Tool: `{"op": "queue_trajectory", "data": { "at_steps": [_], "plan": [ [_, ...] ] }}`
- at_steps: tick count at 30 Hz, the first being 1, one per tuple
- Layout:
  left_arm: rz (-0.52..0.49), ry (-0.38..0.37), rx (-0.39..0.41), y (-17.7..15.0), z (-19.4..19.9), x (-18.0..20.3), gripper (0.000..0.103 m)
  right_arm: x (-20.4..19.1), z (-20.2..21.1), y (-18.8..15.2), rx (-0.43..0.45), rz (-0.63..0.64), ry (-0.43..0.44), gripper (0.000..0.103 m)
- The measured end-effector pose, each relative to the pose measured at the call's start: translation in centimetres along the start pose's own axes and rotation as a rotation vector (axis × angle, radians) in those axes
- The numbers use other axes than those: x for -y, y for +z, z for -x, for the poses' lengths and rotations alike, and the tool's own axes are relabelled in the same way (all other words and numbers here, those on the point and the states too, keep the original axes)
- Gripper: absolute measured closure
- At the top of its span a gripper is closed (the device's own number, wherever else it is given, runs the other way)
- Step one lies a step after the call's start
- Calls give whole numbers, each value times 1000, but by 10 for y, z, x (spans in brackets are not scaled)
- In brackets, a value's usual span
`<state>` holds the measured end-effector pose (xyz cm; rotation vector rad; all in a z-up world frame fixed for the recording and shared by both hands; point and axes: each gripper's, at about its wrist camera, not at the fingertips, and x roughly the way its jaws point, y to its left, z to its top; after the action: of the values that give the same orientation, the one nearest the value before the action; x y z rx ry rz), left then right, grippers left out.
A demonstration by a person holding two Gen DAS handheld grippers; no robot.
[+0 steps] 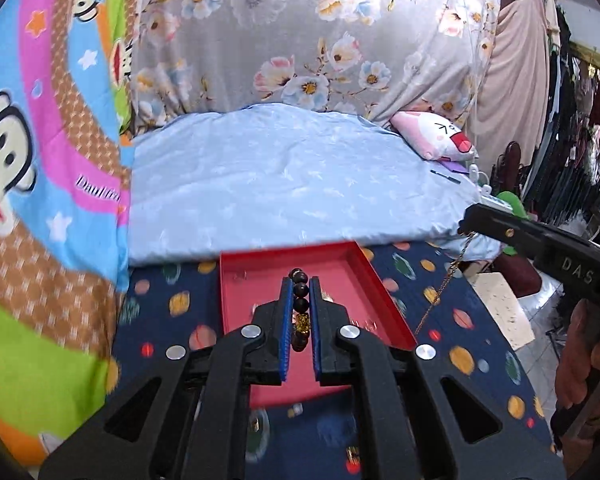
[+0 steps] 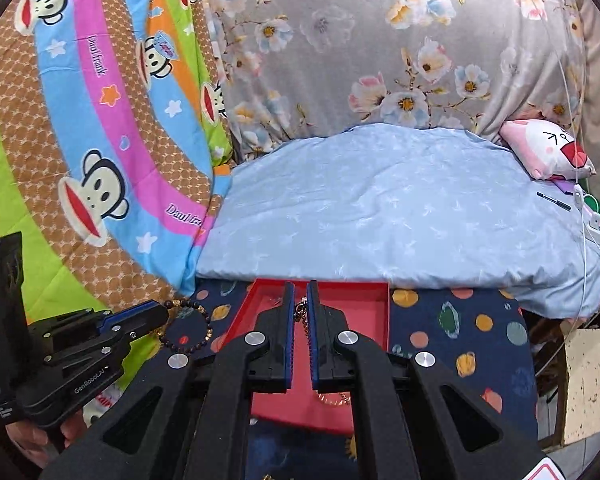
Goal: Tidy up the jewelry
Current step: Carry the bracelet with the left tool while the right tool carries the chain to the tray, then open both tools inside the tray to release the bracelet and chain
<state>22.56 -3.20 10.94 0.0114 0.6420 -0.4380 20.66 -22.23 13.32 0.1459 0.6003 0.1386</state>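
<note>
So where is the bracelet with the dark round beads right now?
The dark round-bead bracelet is pinched in the left gripper, hanging above the shallow red tray. In the right wrist view it dangles at lower left, beside the tray.

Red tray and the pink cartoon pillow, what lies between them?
The light blue quilt covers the stretch from red tray to pink pillow; right wrist view.

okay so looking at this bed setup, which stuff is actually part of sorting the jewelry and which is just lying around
Part of the job:
- red tray
- dark bead bracelet, pinched in the left claw
- gold chain, hanging from the right claw

Just lying about:
- pink cartoon pillow
- light blue quilt
- monkey-print blanket
- pen
</note>
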Motion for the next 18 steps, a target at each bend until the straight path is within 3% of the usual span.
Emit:
{"op": "queue_trajectory", "data": {
  "at_steps": [7, 13, 17, 18],
  "plan": [
    [-21, 13, -17, 30, -71, -2, 96, 21, -70, 12, -46, 9, -50, 98],
    [-9, 32, -93, 29, -136, -7, 96, 33, -117, 6, -94, 24, -74, 98],
    [15, 32, -115, 26, -157, -12, 95, 34, -133, 2, -108, 41, -103, 96],
    [21, 34, -119, 26, -160, -13, 90, 34, -134, 2, -105, 41, -103, 93]
  ]
}}
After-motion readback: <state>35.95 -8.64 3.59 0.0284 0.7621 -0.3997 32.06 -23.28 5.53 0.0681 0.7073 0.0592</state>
